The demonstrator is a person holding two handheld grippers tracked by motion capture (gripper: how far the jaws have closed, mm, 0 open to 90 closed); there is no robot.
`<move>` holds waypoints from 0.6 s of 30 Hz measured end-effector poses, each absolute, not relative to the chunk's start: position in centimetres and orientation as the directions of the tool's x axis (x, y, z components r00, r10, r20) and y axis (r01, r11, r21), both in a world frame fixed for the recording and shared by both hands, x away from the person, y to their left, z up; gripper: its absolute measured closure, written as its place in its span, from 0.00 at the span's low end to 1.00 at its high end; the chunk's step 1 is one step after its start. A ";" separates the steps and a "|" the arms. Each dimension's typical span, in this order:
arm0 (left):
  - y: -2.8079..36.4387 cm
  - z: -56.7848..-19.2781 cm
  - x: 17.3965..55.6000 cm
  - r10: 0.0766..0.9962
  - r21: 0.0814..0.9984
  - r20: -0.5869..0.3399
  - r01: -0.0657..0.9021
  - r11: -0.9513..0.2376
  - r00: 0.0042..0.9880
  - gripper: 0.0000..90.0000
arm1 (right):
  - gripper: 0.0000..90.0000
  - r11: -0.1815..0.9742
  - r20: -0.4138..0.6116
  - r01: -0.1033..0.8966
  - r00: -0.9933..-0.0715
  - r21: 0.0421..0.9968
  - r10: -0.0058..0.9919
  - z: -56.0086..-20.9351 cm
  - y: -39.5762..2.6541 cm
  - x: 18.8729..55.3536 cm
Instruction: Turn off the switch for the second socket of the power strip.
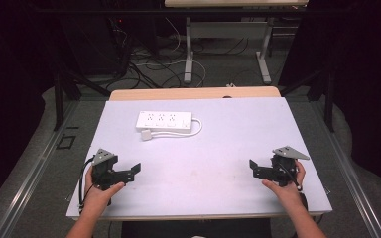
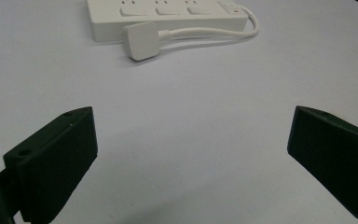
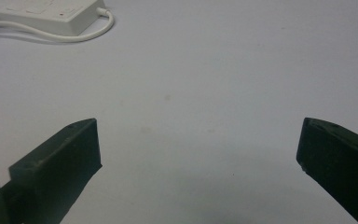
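A white power strip (image 1: 162,120) lies flat on the white table top (image 1: 228,129), left of centre toward the far side. Its white cord (image 1: 194,130) loops round the right end and ends in a white plug (image 1: 146,134) lying in front of the strip. My left gripper (image 1: 135,168) rests at the near left, open and empty, pointing right. At the near right, my right gripper (image 1: 252,164) is open and empty, pointing left. In the left gripper view the strip (image 2: 168,14) and plug (image 2: 141,40) lie ahead of the spread jaws. The right gripper view shows the strip's end (image 3: 51,14) far left.
Past the white top a strip of wooden table edge (image 1: 193,92) shows. Beyond it stand the metal legs of another table (image 1: 188,54) with cables on the floor. Dark curtains flank both sides.
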State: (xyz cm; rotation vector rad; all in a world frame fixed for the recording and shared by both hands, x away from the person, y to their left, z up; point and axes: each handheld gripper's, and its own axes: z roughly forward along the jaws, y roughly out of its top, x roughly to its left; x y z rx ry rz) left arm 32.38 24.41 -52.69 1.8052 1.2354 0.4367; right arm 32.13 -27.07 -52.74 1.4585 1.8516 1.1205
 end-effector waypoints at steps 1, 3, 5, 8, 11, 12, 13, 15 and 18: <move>24.4 -52.7 32.4 0.878 0.812 -0.181 0.571 -0.121 0.443 0.02 | 0.00 0.082 0.082 0.520 -0.284 0.851 0.955 -52.8 -27.0 32.2; 24.4 -52.8 32.4 0.878 0.808 -0.183 0.577 -0.122 0.443 0.02 | 0.00 0.090 0.075 0.519 -0.289 0.850 0.954 -52.9 -27.0 32.3; 24.4 -52.8 32.4 0.878 0.807 -0.187 0.579 -0.119 0.441 0.02 | 0.00 0.087 0.080 0.521 -0.290 0.849 0.954 -53.0 -26.9 32.3; 24.3 -52.7 32.4 0.878 0.802 -0.193 0.586 -0.116 0.438 0.02 | 0.00 0.087 0.076 0.514 -0.288 0.853 0.955 -53.0 -26.8 32.2; 24.2 -52.7 32.3 0.879 0.800 -0.199 0.590 -0.109 0.433 0.02 | 0.00 0.090 0.073 0.510 -0.290 0.855 0.954 -52.9 -26.9 32.1; 24.1 -52.6 32.2 0.880 0.800 -0.204 0.591 -0.103 0.429 0.02 | 0.00 0.086 0.073 0.509 -0.286 0.857 0.956 -52.9 -26.8 32.1; 24.1 -52.6 32.2 0.880 0.799 -0.200 0.591 -0.108 0.431 0.02 | 0.00 0.085 0.079 0.515 -0.288 0.853 0.954 -52.8 -26.9 32.1; 24.1 -52.5 32.2 0.879 0.800 -0.203 0.590 -0.105 0.432 0.02 | 0.00 0.081 0.086 0.516 -0.291 0.853 0.953 -52.9 -26.8 32.0; 23.9 -52.3 32.2 0.876 0.803 -0.208 0.587 -0.101 0.435 0.02 | 0.00 0.082 0.077 0.511 -0.282 0.856 0.956 -52.9 -26.9 32.0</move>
